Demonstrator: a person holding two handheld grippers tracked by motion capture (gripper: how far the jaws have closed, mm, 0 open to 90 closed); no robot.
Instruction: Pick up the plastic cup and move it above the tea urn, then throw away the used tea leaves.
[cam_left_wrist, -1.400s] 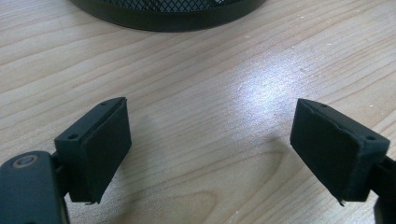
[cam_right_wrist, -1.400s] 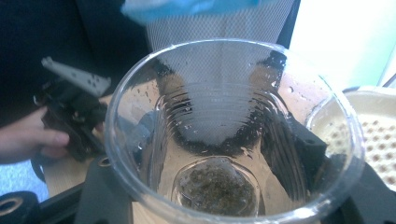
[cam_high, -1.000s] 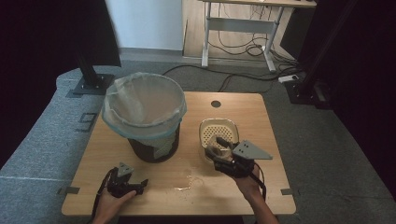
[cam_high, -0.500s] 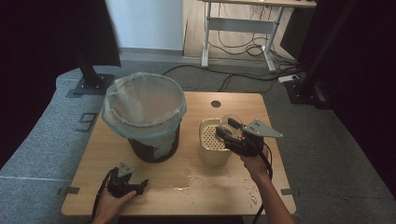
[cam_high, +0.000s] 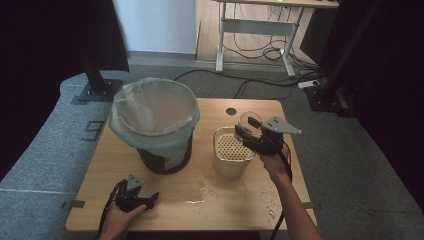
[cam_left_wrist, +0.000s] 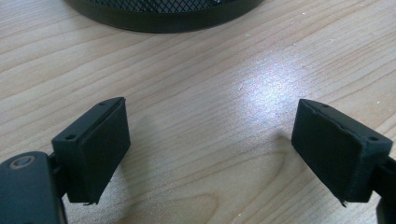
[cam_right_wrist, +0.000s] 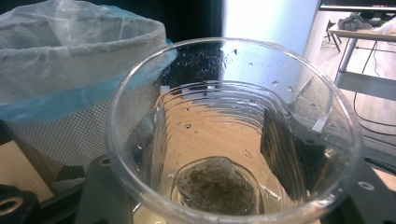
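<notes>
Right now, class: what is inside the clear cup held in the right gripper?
A wet brownish tea bag lies at the bottom of the clear cup, with droplets on the walls. What lies under the bag is hidden.

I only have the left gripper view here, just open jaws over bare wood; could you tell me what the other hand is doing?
Observer: The right tool holds a clear plastic cup above the cream strainer container.
Operator: Is anything inside that cup?
Observer: Yes, a wet tea bag sits at its bottom.
Operator: And the black mesh rim at my top edge?
Observer: That is the base of the bin, lined with a plastic bag.
</notes>
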